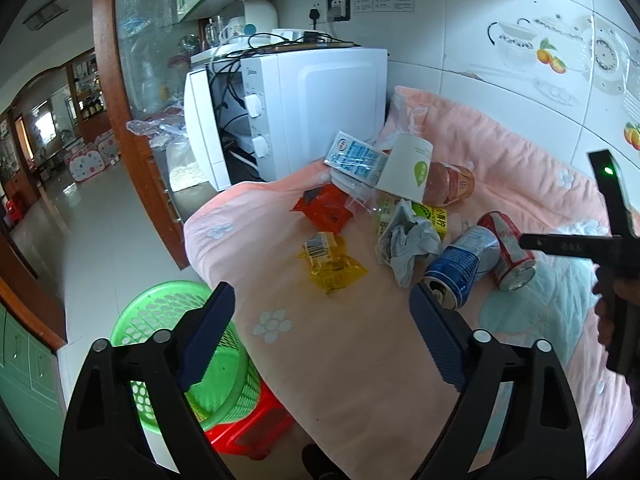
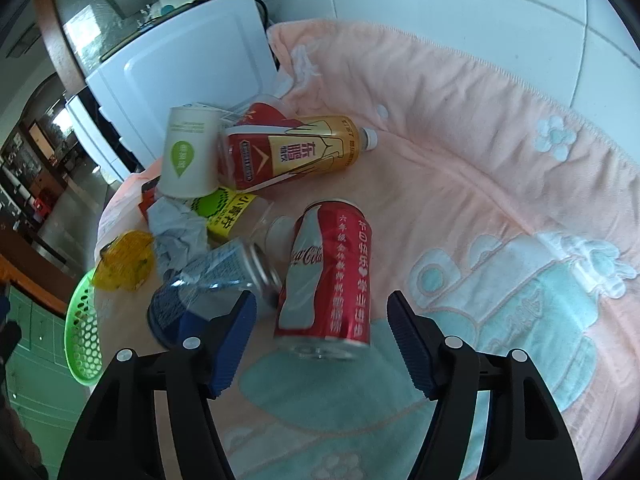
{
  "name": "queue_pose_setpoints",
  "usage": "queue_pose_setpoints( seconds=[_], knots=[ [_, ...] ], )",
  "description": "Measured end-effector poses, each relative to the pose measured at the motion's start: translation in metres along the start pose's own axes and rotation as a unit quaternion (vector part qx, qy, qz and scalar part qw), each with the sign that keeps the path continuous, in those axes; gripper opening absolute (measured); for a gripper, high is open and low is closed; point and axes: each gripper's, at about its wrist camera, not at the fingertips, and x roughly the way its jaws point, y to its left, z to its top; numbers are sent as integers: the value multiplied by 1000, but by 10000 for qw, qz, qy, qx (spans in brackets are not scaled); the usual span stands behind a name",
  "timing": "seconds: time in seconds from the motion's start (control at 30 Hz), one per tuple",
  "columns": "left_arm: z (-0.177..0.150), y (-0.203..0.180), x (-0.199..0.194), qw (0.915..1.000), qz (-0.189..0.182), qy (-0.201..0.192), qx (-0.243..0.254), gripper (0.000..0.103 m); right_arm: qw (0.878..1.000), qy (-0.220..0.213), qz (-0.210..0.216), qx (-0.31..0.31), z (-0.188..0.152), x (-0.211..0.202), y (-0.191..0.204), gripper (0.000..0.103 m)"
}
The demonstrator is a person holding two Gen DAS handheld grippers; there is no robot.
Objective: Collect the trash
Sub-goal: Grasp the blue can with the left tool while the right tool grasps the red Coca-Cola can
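Note:
Trash lies on a pink flowered cloth (image 1: 320, 360). My left gripper (image 1: 322, 300) is open over bare cloth, a yellow wrapper (image 1: 332, 264) just ahead of it. Further off are crumpled paper (image 1: 408, 240), a blue can (image 1: 460, 264), a red cola can (image 1: 508, 252), an orange wrapper (image 1: 324, 208), a paper cup (image 1: 408, 164) and a plastic bottle (image 1: 448, 184). My right gripper (image 2: 320, 304) is open, its jaws on either side of the lying red cola can (image 2: 328, 276) with small gaps. The blue can (image 2: 208, 280) lies against the left finger.
A green mesh basket (image 1: 160, 320) stands on a red stool (image 1: 248, 428) below the cloth's left edge. A white microwave (image 1: 312, 108) stands behind the pile, a tiled wall (image 1: 520, 80) to the right. A hand (image 1: 612, 312) holds the other tool at right.

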Motion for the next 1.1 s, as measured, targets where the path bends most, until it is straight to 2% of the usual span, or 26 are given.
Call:
queue_pose_setpoints(
  seconds=[0.23,0.43,0.67,0.83,0.97,1.1],
  knots=[
    [5,-16,7,9987,-350,-33,368,80,9989,377,168,220,19,31,-7,61],
    [10,-33,15,9940,-757,-8,795,75,9963,687,267,446,25,51,-14,61],
    [17,-59,35,9828,-1329,191,1267,75,9936,870,418,588,29,66,-24,59],
    [24,-78,59,9719,-1811,516,1416,76,9937,846,427,595,26,61,-29,58],
    [27,-99,73,9618,-2041,587,1729,76,9944,795,400,570,20,52,-32,58],
    [28,-120,97,9534,-2031,760,2097,77,9949,706,426,580,14,42,-33,58]
  ],
)
